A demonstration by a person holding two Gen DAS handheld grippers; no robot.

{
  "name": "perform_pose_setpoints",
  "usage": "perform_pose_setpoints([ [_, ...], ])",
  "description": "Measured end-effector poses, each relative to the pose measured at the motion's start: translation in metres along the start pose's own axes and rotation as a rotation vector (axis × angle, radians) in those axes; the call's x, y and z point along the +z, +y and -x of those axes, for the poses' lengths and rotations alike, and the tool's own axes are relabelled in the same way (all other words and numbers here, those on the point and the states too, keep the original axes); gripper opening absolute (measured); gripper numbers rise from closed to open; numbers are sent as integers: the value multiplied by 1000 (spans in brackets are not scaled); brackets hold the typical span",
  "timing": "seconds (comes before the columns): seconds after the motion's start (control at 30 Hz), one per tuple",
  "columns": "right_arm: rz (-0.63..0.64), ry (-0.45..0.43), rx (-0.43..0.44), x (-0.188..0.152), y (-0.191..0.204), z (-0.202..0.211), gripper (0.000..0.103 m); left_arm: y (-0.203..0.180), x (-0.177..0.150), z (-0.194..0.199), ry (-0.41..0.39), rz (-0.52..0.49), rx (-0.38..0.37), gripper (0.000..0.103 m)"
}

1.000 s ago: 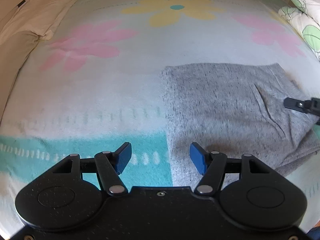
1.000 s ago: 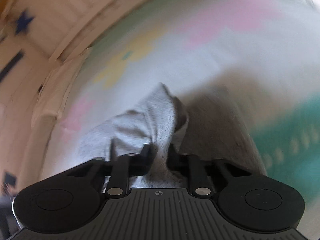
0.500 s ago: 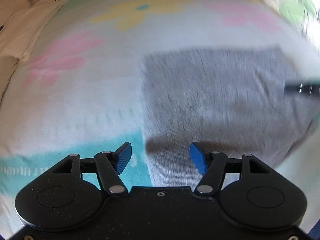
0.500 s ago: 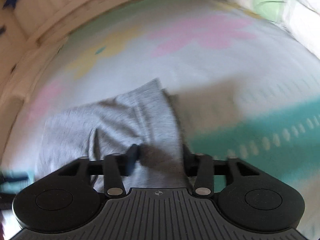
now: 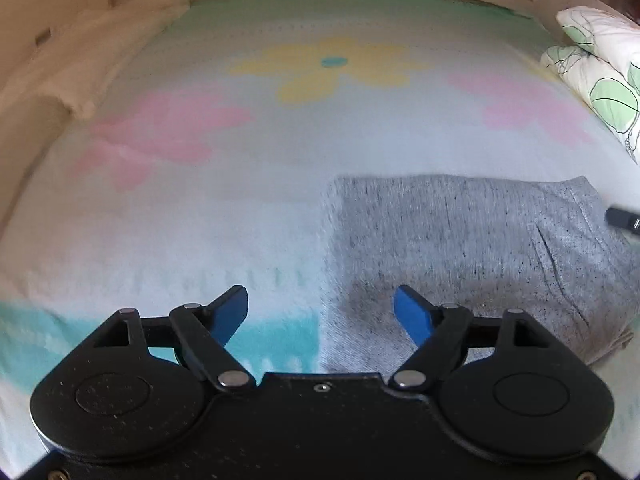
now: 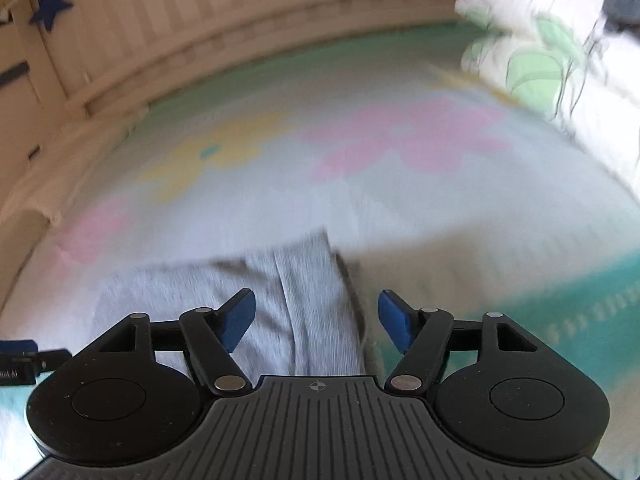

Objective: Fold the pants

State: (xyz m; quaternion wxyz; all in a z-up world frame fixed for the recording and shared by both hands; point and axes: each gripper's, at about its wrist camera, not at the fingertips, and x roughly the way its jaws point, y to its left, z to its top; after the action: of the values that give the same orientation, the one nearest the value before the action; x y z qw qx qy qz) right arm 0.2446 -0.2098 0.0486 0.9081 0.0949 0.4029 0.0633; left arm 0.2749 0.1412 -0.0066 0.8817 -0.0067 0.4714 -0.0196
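Note:
Grey heathered pants point(image 5: 472, 256) lie folded into a flat rectangle on the flowered bed cover, at the right of the left wrist view. My left gripper point(image 5: 320, 312) is open above the bundle's left edge, holding nothing. In the right wrist view the pants point(image 6: 280, 300) lie under and ahead of my right gripper point(image 6: 316, 316), which is open with only cloth below its blue pads. The tip of the right gripper point(image 5: 624, 219) shows at the far right of the left wrist view. The left gripper's tip point(image 6: 20, 356) shows at the left edge of the right wrist view.
The bed cover point(image 5: 280, 152) is pale with pink and yellow flowers and a teal band near me. Pillows point(image 5: 600, 72) with green leaf print lie at the right. A cream slatted bed rail point(image 6: 200, 32) runs along the far and left sides.
My right gripper has opened and let go of the pants fold, which now lies flat. Both grippers have pulled back and tilted up, showing more of the bed rail.

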Motion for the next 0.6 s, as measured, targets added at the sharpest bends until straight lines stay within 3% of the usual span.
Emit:
perform_pose_setpoints([
  [0.07, -19, 92, -6, -11, -1, -12, 69, -1, -6, -15, 65, 15, -24, 81],
  [0.13, -64, 156, -1, -19, -11, -27, 80, -2, -15, -31, 122, 10, -6, 82],
  [0.2, -119, 137, 47, -25, -23, -33, 96, -3, -22, -40, 118, -6, 10, 92],
  [0.3, -85, 146, 80, -23, -20, -37, 103, -4, -22, -45, 97, -8, 23, 99],
  [0.53, -74, 150, 143, -29, -16, -33, 102, 20, -14, -65, 162, 193, -89, 103],
  [0.57, -82, 153, 163, -27, -20, -34, 92, 20, -12, -66, 170, 201, -84, 103],
  [0.6, -93, 150, 181, -27, -23, -32, 71, 18, -12, -66, 175, 197, -85, 102],
])
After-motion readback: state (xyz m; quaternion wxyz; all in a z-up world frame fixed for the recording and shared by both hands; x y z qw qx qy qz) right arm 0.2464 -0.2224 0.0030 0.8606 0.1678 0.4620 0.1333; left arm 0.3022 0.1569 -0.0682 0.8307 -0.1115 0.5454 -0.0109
